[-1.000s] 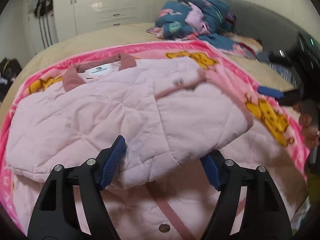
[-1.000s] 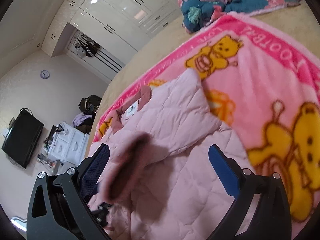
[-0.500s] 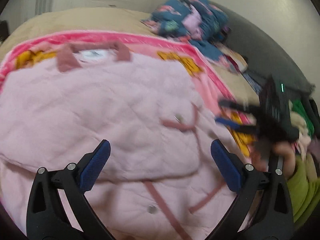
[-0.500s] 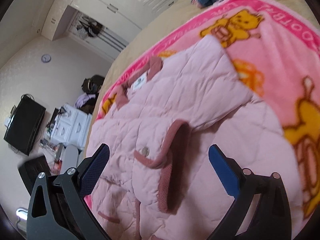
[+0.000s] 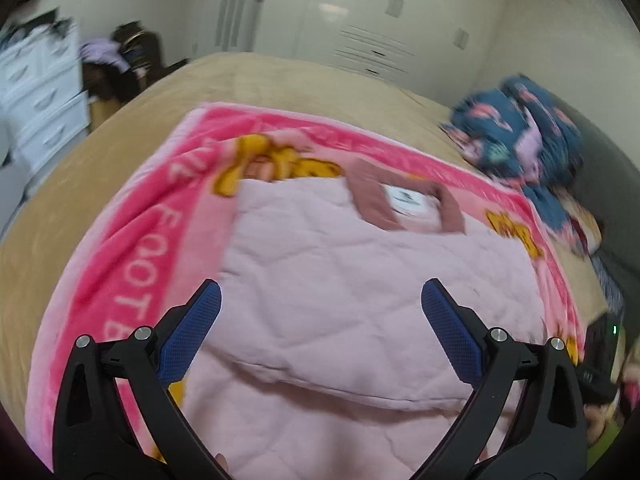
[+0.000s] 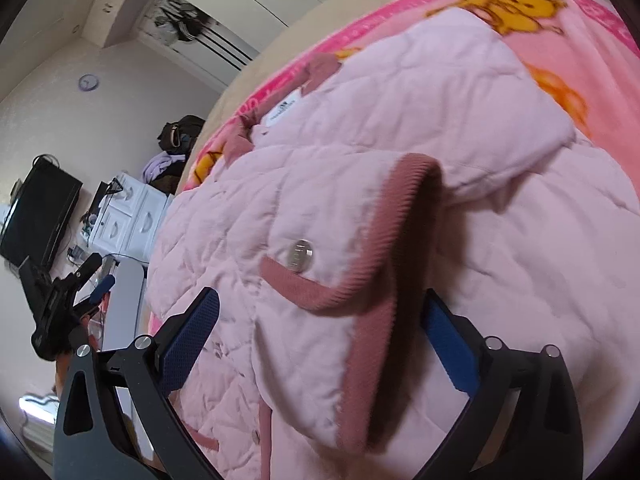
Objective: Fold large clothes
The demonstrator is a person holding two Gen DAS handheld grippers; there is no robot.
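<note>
A pale pink quilted jacket (image 5: pixel 360 280) lies spread on a pink bear-print blanket (image 5: pixel 132 280), its dusty-rose collar (image 5: pixel 404 200) at the far end. My left gripper (image 5: pixel 320 292) hovers open over the jacket's near left part, with nothing between its fingers. In the right wrist view the jacket (image 6: pixel 360 140) fills the frame. Its sleeve lies folded across the front, and the ribbed cuff (image 6: pixel 400 208) and a metal snap (image 6: pixel 300 254) sit just ahead of my right gripper (image 6: pixel 320 300). The right jaws are closing with the cuff end between them; the pads do not press on it.
The blanket covers a beige bed (image 5: pixel 100 160). A heap of blue patterned clothes (image 5: pixel 520 136) sits at the bed's far right. White drawers (image 5: pixel 36 92) and a dark bag stand left of the bed, white wardrobes (image 5: pixel 360 20) behind. A television (image 6: pixel 36 212) hangs on the left wall.
My left gripper let go of the jacket fold, opened wide and swung to the jacket's left side. My right gripper sank closer to the folded sleeve's cuff.
</note>
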